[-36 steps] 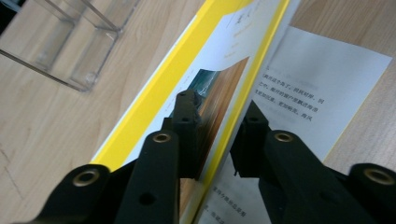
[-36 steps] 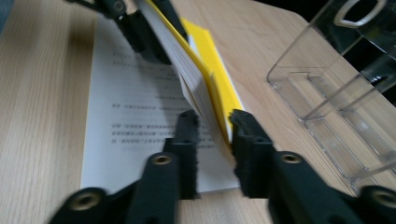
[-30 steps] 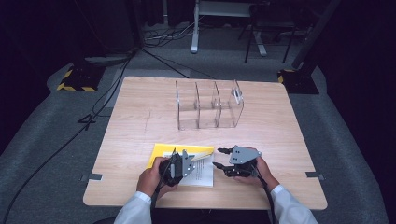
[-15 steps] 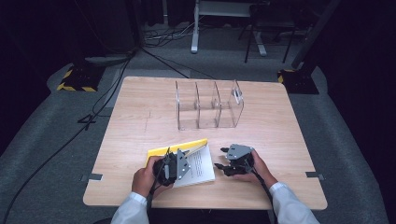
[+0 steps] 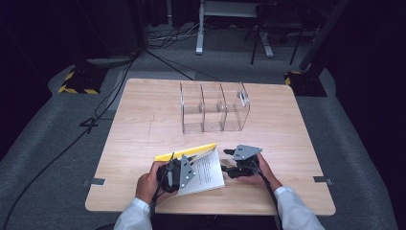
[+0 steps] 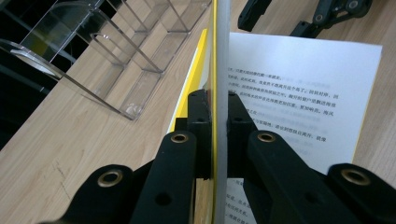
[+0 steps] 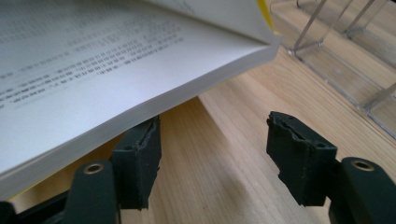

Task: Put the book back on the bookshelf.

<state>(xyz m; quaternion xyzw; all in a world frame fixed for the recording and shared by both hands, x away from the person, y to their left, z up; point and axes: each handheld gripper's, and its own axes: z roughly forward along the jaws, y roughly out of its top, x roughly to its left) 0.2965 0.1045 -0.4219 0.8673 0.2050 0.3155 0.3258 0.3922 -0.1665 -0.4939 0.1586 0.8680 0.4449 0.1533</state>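
A book lies near the table's front edge with a printed white page (image 5: 207,170) facing up. Its yellow cover (image 5: 189,152) is lifted off the page. My left gripper (image 5: 186,167) is shut on that cover, which stands edge-on between its pads (image 6: 214,105). My right gripper (image 5: 226,160) is low at the book's right edge. Its jaws have just been opening and now stand open (image 7: 212,144) with only bare wood between them. The page block (image 7: 140,79) overhangs its left pad (image 7: 140,158).
A clear acrylic organizer (image 5: 214,106) with three compartments stands at the middle back of the wooden table (image 5: 143,120). It also shows close by in the left gripper view (image 6: 107,51) and the right gripper view (image 7: 336,60). Cables lie on the dark floor beyond.
The yellow cover has come up off the page in the left gripper. The right gripper has dropped a little toward the book's right edge with its jaws wider apart.
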